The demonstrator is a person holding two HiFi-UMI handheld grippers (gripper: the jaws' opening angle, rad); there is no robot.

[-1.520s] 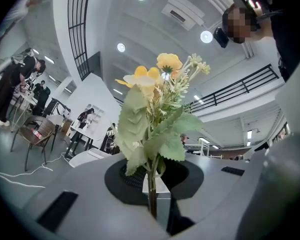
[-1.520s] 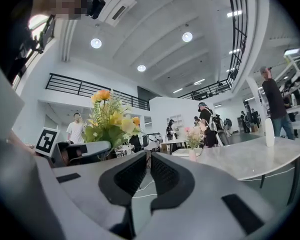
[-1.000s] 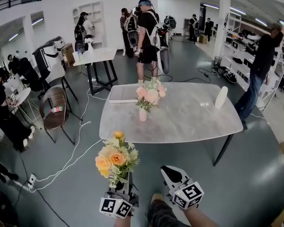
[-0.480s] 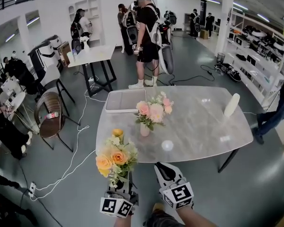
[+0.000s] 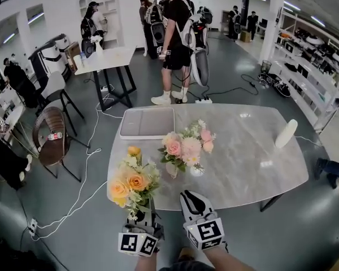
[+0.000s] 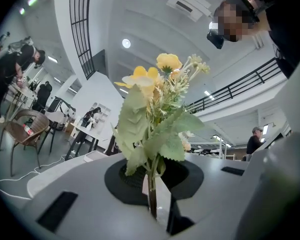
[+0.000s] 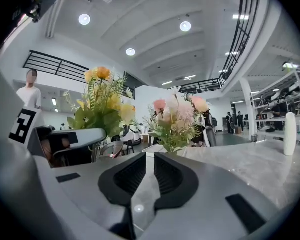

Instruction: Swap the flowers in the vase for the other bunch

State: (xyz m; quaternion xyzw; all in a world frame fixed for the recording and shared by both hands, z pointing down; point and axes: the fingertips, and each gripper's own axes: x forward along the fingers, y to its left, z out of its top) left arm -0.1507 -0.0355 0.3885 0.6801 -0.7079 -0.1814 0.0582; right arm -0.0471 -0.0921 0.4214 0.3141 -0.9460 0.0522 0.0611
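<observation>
Yellow bunch [image 5: 133, 179] is held upright, blooms up, by the near edge of the desk [image 5: 248, 151], stems clamped in the left tool [image 5: 147, 217], as seen only in the left gripper view; the right tool [image 5: 192, 200] is closed, empty.

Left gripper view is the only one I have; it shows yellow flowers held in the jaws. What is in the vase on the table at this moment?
Observer: The vase holds a pink bunch, upright, on the table.
Operator: Is the right gripper free to pull it out?
Observer: Yes, the right gripper, beside your yellow bunch, is shut with nothing in it.
Operator: What else lies on the table?
Observer: A white tray, behind the vase, toward the far left corner.
</observation>
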